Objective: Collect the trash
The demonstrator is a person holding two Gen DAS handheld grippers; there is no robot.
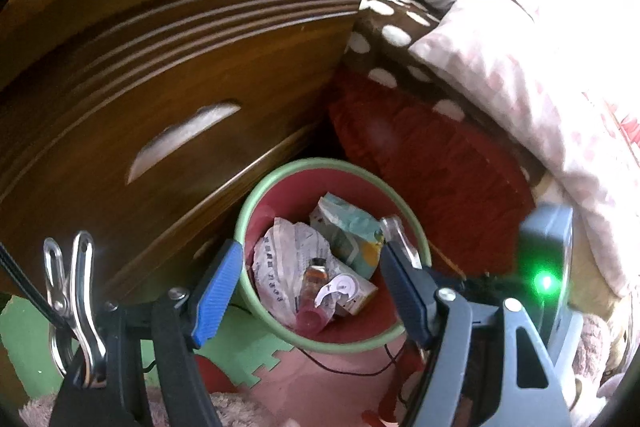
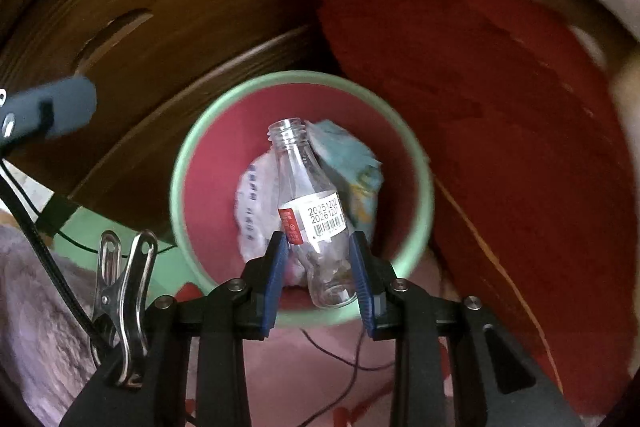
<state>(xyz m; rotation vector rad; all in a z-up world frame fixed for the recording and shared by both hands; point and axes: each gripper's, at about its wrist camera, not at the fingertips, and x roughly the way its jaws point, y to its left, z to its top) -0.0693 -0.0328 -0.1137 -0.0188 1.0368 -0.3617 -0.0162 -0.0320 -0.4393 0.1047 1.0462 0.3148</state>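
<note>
Bottle clamped in right hand-held gripper.

Dark wooden footboard, red bedding, green floor mat.

Dim, warm interior — white glare blows out the left view's upper right, edges bowed, motion-blurred, vignetted black.
</note>
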